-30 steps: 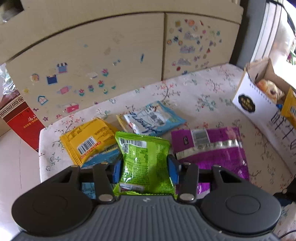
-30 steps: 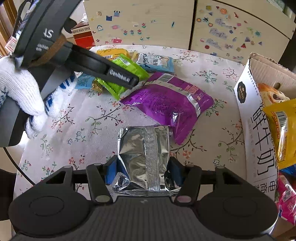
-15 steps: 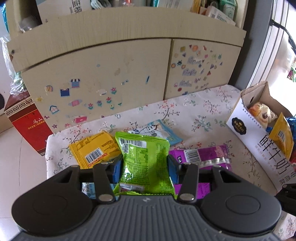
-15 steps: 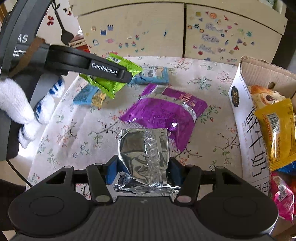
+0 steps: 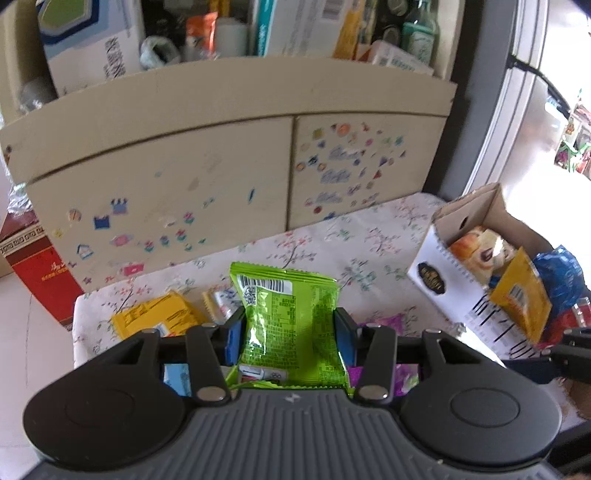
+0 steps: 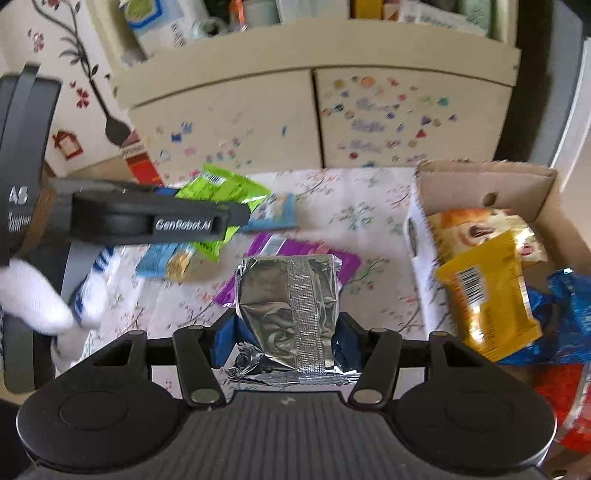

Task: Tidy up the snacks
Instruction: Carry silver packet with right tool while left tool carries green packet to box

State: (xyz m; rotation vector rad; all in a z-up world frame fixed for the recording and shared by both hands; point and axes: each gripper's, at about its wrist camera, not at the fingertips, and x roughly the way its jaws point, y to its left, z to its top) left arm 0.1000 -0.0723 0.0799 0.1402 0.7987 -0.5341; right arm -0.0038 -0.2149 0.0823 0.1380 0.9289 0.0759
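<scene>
Both claws lifted, left claw [image 5: 290, 328] pinching crinkly green packet [image 5: 288, 317], right claw [image 6: 284, 332] foil pouch [image 6: 291, 306]

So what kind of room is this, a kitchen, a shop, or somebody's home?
Most likely a lived-in home. A flower-print tablecloth covers the small table, a cream cupboard with children's stickers on its doors stands behind it, cluttered household boxes and bottles sit on top, and an open cardboard box of snack packets stands at the table's edge.

A lime-green snack packet [image 5: 290, 321] with a white barcode; a crinkled silver foil packet [image 6: 291, 314]. The table [image 5: 369, 236] wears white cloth with pink-and-green blossoms. At three o'clock, a white-and-brown box [image 6: 484, 184] holds a yellow packet [image 6: 487, 291].
</scene>
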